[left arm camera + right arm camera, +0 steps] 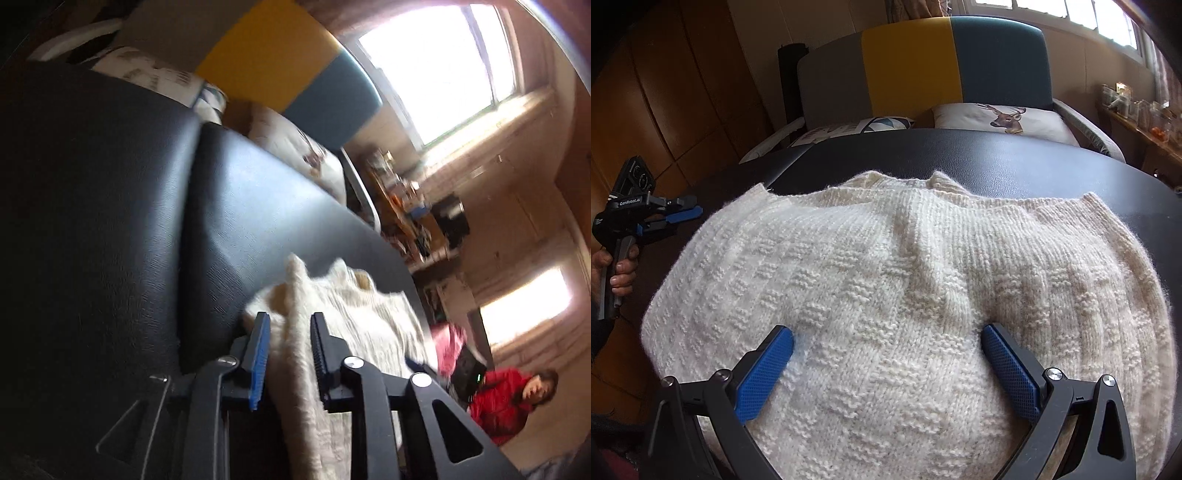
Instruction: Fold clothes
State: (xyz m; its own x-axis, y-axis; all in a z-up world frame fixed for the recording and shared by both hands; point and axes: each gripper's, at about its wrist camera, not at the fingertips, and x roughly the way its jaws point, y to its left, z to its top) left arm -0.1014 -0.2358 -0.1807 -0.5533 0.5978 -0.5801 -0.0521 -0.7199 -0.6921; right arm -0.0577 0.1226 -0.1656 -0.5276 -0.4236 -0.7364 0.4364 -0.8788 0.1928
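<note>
A cream knitted sweater [905, 295] lies spread on the black padded table [1052, 162], collar toward the sofa. My right gripper [886, 369] is open wide, and its blue fingertips [768, 362] rest low over the sweater's middle. A hand holds my left gripper [696, 212] at the table's left side, just short of the sweater's left edge. In the left wrist view, which is rolled sideways and blurred, the left gripper [290, 332] has a narrow gap between its jaws. The sweater's fuzzy edge [295, 288] shows through that gap.
Behind the table stands a sofa with a yellow and teal back [953, 62] and a deer-print cushion [1004, 114]. A cluttered shelf [1137, 110] runs under the window on the right. A person in red [506, 398] sits low in the room beyond the table.
</note>
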